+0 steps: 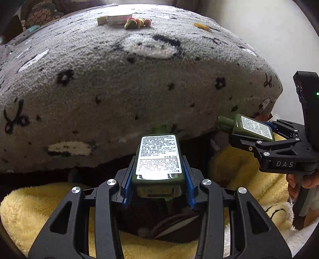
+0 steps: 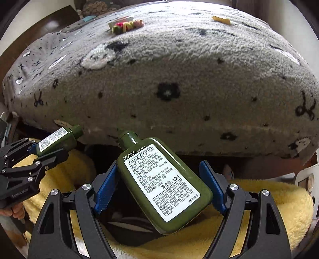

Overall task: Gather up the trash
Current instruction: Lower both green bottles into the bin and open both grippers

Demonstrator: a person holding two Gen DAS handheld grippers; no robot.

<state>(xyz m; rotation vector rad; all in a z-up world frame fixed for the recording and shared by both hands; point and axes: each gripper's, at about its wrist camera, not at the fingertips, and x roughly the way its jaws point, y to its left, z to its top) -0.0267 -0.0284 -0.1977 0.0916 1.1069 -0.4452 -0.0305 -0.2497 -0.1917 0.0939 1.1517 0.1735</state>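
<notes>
My left gripper point(image 1: 158, 169) is shut on a small dark green bottle point(image 1: 158, 159) with a white label, its cap pointing away. In the right wrist view this gripper point(image 2: 49, 147) and its small bottle point(image 2: 57, 139) hang at the left. My right gripper point(image 2: 159, 181) is shut on a larger green lotion bottle point(image 2: 161, 185) that lies slanted between the blue pads point(image 2: 106, 185). That bottle point(image 1: 247, 127) and gripper point(image 1: 259, 137) also show at the right of the left wrist view. Both grippers hover over a dark opening point(image 2: 137, 229) ringed by yellow plush fabric point(image 1: 39, 209).
A grey fuzzy blanket point(image 1: 119, 89) with black marks covers a raised surface ahead. On its far side lie colourful toy fruits point(image 1: 137, 22), a white box point(image 1: 111, 19) and a yellow wrapper point(image 1: 201, 26). A person's hand point(image 1: 299, 183) grips the right tool's handle.
</notes>
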